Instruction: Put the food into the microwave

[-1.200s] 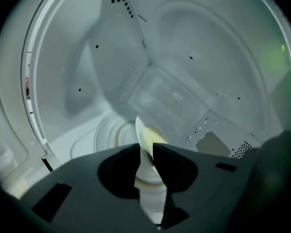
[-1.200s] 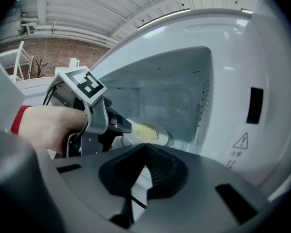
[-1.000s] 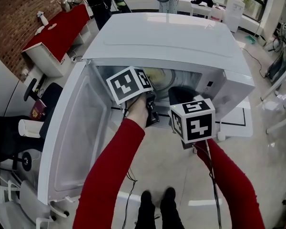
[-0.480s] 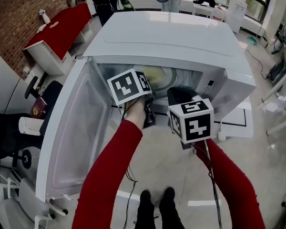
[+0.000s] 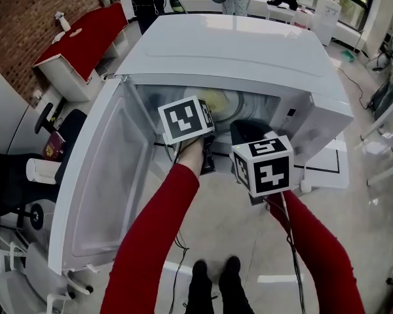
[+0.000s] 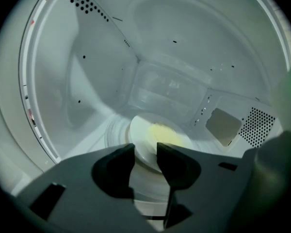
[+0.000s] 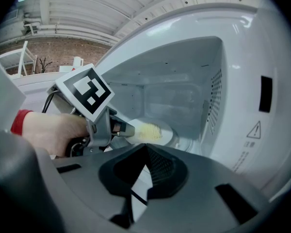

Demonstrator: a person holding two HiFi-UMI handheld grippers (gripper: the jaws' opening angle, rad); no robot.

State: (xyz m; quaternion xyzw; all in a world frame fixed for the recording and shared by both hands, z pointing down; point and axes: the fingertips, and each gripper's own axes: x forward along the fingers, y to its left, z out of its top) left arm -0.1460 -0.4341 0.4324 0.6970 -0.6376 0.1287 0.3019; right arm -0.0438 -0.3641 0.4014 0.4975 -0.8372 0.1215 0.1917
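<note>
Left gripper view shows your left gripper (image 6: 144, 147) slightly parted at the plate (image 6: 144, 136) of food (image 6: 168, 135) inside the microwave (image 6: 87, 81); withdraw it straight back, clear of the pressed-together right gripper (image 7: 145, 148)

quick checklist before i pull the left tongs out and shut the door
1. Plate inside the microwave, on the turntable: ok.
2. Food on the plate, nothing spilled: ok.
3. Left tongs let go: jaws stand apart, but the plate rim sits right at the tips; cannot tell if clear of it.
4. Right tongs free: ok, jaws together on nothing, outside the cavity.
5. Door swung wide open, room to back out: ok.
6. Doorway clear for closing: not ok, left tongs are in the opening.
</note>
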